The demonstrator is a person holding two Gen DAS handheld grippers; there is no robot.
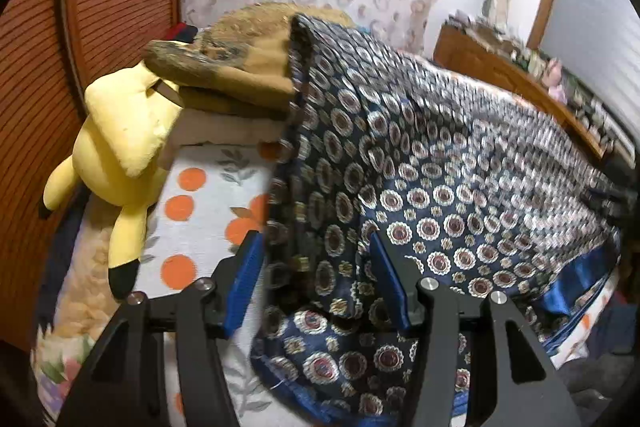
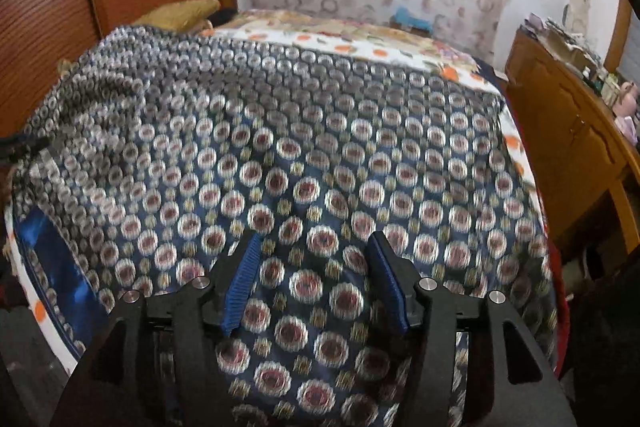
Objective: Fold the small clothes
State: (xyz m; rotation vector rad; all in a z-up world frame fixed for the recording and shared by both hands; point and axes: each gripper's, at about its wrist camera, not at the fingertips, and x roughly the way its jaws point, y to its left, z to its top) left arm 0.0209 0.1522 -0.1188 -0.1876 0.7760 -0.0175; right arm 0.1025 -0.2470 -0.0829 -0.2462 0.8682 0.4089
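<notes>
Cloth (image 2: 320, 147) with the navy circle print is spread over the bed (image 1: 192, 211), running long from about 9 to 3 o'clock in our right view. Our right gripper (image 2: 316, 281) hangs over its near middle, fingers (image 2: 244, 279) released and spread, nothing pinched. Our left gripper (image 1: 316, 283) sits at the cloth's left edge, where a fold rises toward 12 o'clock; its fingers (image 1: 386, 283) are parted too, with fabric bunched loosely between them, not clamped as far as we can tell. Left looks nearer an edge to grab. Yellow plush toy (image 1: 120, 139) sits at 9 o'clock.
</notes>
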